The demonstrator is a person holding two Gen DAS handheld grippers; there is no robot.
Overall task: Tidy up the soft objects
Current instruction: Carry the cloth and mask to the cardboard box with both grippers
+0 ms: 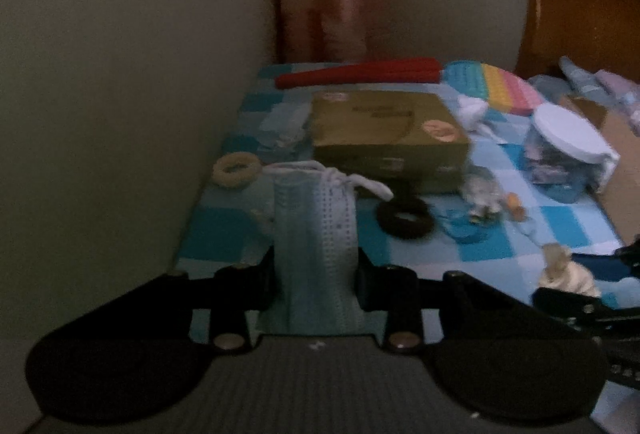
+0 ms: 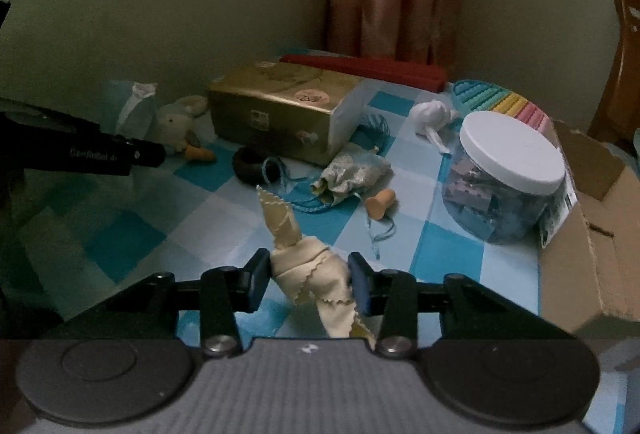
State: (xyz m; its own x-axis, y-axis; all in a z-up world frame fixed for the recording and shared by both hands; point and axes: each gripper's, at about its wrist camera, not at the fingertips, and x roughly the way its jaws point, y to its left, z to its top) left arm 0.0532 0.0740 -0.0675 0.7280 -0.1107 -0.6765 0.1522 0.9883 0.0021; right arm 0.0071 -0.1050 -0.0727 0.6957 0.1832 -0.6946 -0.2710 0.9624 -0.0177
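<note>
Left wrist view: a folded blue face mask (image 1: 316, 230) is pinched between the fingers of the left gripper (image 1: 316, 274), held upright above the checked surface (image 1: 492, 250), its white ear loops drooping at the top. In the right wrist view, a rolled cream cloth (image 2: 310, 274) with pinked edges is clamped across its middle by the right gripper (image 2: 310, 276). Both items are judged light, limp and easily crushed; little force is needed, but loose ends will sag and may snag. The bunched middle is judged the safest place to be gripped. A cardboard box (image 2: 580, 234) is seen at the right.
</note>
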